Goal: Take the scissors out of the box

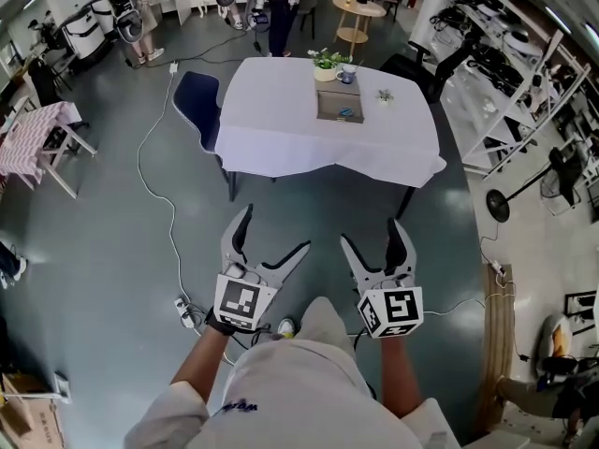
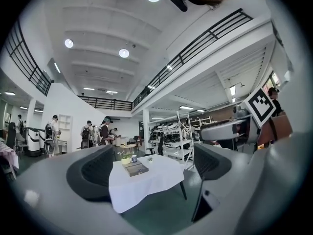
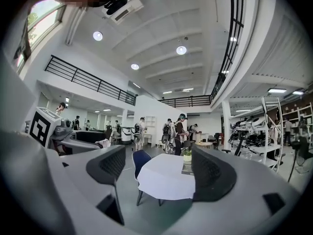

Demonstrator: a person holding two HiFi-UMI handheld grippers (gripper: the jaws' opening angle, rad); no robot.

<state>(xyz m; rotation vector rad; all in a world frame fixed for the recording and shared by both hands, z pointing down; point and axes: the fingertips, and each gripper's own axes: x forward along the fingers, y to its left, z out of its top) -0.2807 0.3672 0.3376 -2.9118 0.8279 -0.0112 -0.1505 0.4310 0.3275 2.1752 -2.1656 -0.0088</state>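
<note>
A shallow grey box point(image 1: 339, 106) lies on a table with a white cloth point(image 1: 281, 138), far ahead of me across the floor. Something blue, likely the scissors point(image 1: 346, 112), shows inside it. My left gripper point(image 1: 277, 228) and right gripper point(image 1: 370, 232) are held level side by side over the floor, well short of the table, both open and empty. In the left gripper view the box point(image 2: 135, 168) and table point(image 2: 151, 182) show between the wide jaws. In the right gripper view the box point(image 3: 186, 169) is partly hidden by the right finger.
A potted plant point(image 1: 327, 64), a cup point(image 1: 348, 75) and a tiny plant point(image 1: 383, 94) stand by the box. A blue chair point(image 1: 197, 101) is at the table's left. A white cable point(image 1: 154, 185) and power strip point(image 1: 184, 311) lie on the floor. Shelves point(image 1: 524, 82) line the right.
</note>
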